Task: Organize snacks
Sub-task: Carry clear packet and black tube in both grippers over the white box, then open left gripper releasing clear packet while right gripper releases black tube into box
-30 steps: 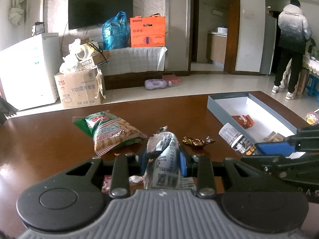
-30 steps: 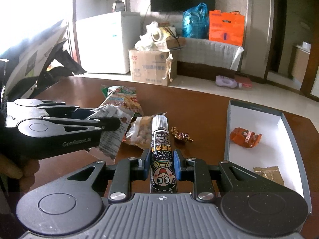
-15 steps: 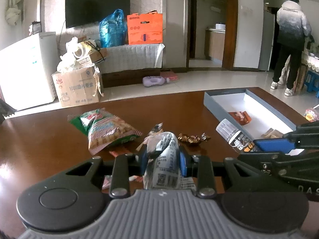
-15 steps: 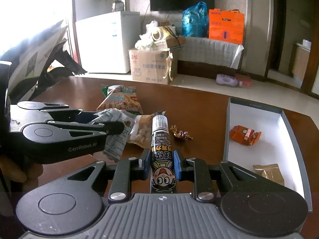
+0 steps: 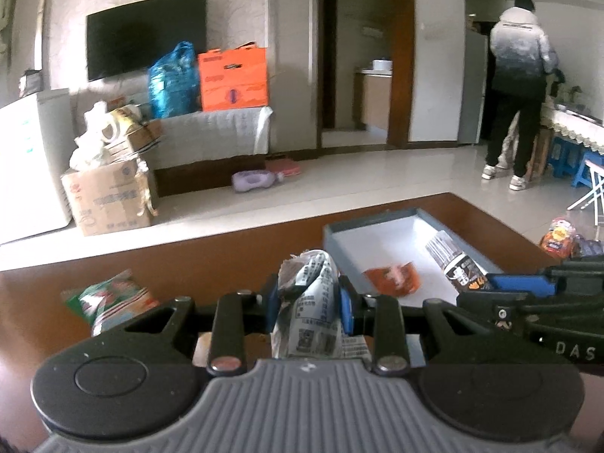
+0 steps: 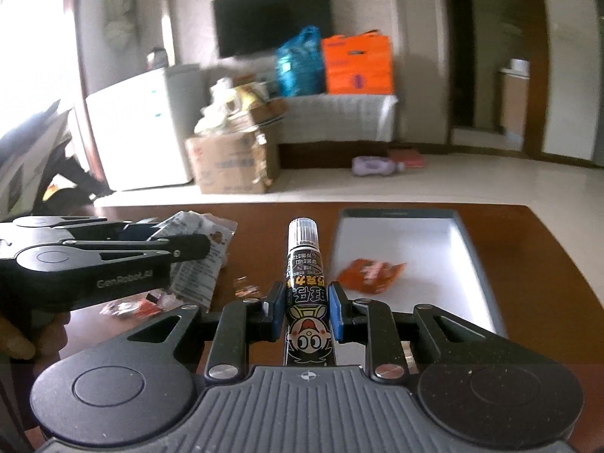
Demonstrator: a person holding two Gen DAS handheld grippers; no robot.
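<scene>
Both hands had just swung across the desk (image 6: 547, 226) toward the grey tray (image 6: 470, 249), and the snack pile had slid off to the left. The left gripper (image 5: 308, 302) was clamped on a crumpled grey printed packet (image 5: 313, 287). The right gripper (image 6: 305, 302) was clamped on a black cartoon-printed snack stick (image 6: 304, 260), its tip near the tray's edge. An orange packet (image 6: 368, 270) lay inside already. The green cracker bag (image 5: 109, 296) stayed on the desk. Looked to me like two more snacks about to go in.

white tray floor (image 6: 434, 249) mostly bare, orange packet (image 6: 368, 270) near its left wall, loose wrappers (image 6: 132, 307) crowding table left
</scene>
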